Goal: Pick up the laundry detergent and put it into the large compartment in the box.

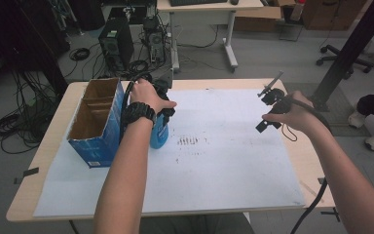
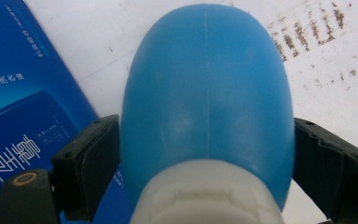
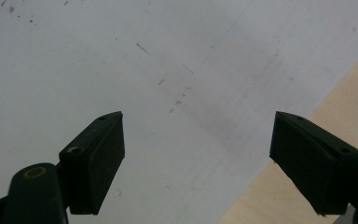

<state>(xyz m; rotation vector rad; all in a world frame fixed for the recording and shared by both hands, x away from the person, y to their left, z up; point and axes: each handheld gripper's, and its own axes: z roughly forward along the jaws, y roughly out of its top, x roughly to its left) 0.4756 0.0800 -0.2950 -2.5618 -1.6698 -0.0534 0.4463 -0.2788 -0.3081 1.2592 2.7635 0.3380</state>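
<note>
A blue plastic bottle with a white neck stands on the white paper sheet, right beside an open blue cardboard box. My left gripper comes down on the bottle from above. In the left gripper view the bottle sits between the two black pads, and each pad touches one side of it. My right gripper hovers over the right part of the sheet. Its jaws stand wide apart in the right gripper view, with nothing between them.
The blue box has brown inner dividers and lies close to the left of the bottle. Dark smudges mark the sheet's middle. The bare wooden table edge runs just right of the right gripper. Cables and computer towers stand behind the table.
</note>
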